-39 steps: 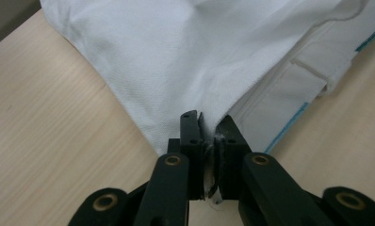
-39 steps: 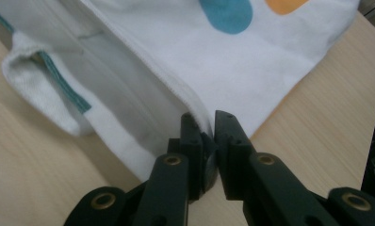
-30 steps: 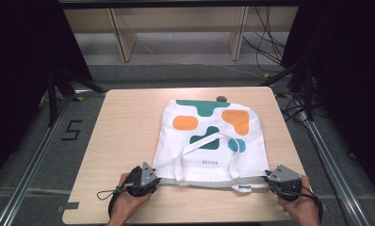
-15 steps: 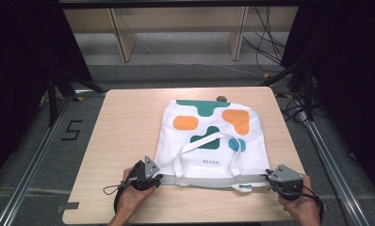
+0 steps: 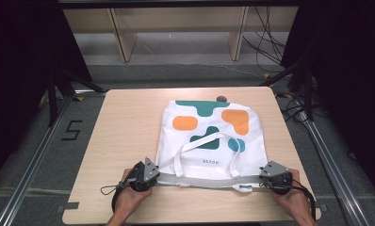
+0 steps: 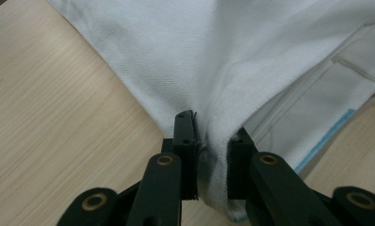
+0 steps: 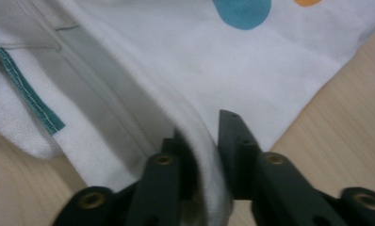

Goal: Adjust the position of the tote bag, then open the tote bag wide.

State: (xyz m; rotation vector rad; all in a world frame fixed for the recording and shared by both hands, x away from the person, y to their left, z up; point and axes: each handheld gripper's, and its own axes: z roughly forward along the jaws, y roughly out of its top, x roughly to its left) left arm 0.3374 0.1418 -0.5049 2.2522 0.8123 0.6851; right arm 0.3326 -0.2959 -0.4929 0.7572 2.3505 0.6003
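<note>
A white tote bag (image 5: 209,136) printed with teal and orange blobs lies flat on the wooden table (image 5: 129,127), its opening toward me and its handle strap (image 5: 202,142) folded back over it. My left gripper (image 5: 157,172) sits at the bag's near-left corner. Its jaws have just been closing, and in the left gripper view they (image 6: 213,146) pinch a fold of the white cloth (image 6: 176,47). At the near-right corner my right gripper (image 5: 264,173) is shut on the hem. The right gripper view shows the thick white edge (image 7: 176,61) clamped in the gripper (image 7: 202,150).
A small dark object (image 5: 220,98) lies at the bag's far edge. Bare tabletop stretches left of the bag. Metal rails (image 5: 30,165) run along both sides of the table, and a "5" mark (image 5: 71,131) is on the floor at left. Cables (image 5: 270,42) lie behind.
The left gripper's jaws have closed onto the bag's near-left corner. The hem between the two grippers now lies straighter. The right gripper has kept its hold.
</note>
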